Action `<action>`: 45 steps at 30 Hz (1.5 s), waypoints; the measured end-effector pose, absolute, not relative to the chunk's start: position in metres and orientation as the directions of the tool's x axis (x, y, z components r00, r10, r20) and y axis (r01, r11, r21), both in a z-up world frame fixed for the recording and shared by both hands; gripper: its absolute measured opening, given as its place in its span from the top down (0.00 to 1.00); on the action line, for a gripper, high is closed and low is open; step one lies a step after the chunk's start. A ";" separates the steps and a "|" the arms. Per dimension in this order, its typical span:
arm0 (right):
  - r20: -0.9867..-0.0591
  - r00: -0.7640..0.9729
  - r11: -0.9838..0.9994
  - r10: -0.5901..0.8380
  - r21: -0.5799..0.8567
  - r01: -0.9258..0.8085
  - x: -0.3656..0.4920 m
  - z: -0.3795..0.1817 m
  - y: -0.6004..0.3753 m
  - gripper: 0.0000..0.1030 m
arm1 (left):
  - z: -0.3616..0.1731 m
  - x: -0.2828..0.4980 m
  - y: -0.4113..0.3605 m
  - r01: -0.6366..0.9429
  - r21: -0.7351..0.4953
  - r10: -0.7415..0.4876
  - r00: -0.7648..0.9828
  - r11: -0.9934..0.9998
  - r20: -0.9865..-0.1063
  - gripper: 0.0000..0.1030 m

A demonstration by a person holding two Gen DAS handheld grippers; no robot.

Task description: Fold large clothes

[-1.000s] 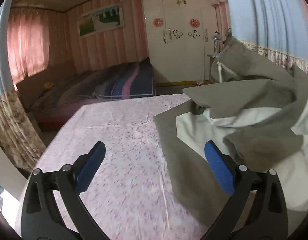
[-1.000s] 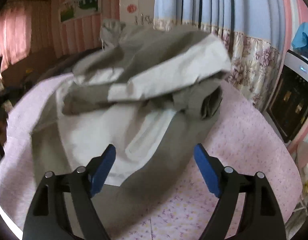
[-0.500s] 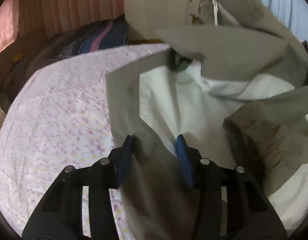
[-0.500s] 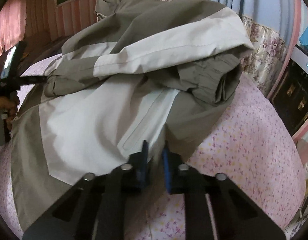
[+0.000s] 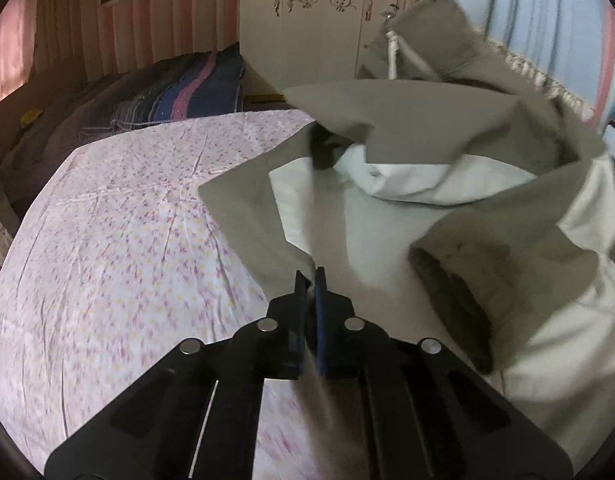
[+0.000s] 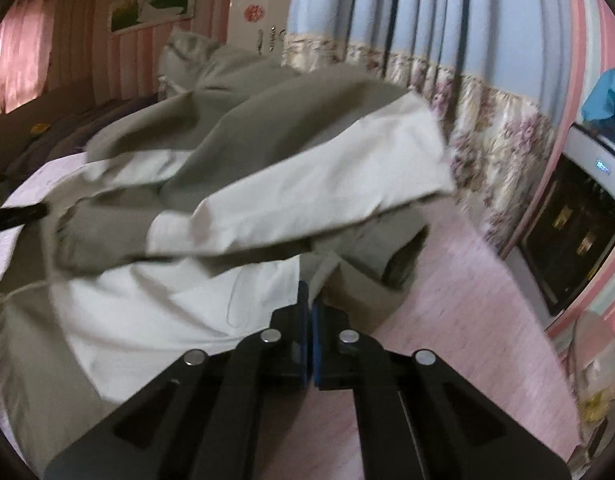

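Note:
A large olive-grey and cream jacket lies bunched on the flowered pink sheet, sleeves folded across its body. My left gripper is shut on the jacket's grey hem edge, which is pulled up between the blue pads. In the right wrist view the same jacket fills the middle, and my right gripper is shut on its lower edge near the cream front panel. A grey cuff lies just beyond the right fingertips. The left gripper's black tip shows at the far left.
The sheet-covered surface extends to the right of the jacket. A bed with striped bedding and a white wardrobe stand behind. Blue flowered curtains and a dark appliance are on the right.
Both grippers went from wide open to shut, closing onto the jacket's lower edge. The hem now lifts at each grip and the jacket appears blurred in the right view.

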State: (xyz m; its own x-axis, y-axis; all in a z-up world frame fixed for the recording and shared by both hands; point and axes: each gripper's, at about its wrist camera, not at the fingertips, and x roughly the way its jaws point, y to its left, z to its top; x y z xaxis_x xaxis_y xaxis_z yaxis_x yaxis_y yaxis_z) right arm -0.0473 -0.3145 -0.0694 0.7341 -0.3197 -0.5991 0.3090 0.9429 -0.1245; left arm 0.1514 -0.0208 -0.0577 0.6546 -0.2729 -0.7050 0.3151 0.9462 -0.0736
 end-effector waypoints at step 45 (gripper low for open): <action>-0.772 0.626 0.980 -0.109 0.022 0.197 -0.045 -0.106 -0.360 0.61 | -0.091 0.173 -0.028 0.398 -0.085 -0.318 0.567 0.914 -0.760 0.77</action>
State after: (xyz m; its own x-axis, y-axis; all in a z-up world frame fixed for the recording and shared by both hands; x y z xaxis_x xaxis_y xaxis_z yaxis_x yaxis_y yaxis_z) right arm -0.0454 -0.3603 -0.1058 0.6260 -0.1088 -0.7722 0.1974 0.9801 0.0219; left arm 0.1733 -0.0280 -0.0912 0.5670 -0.3175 -0.7601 0.3976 0.9136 -0.0851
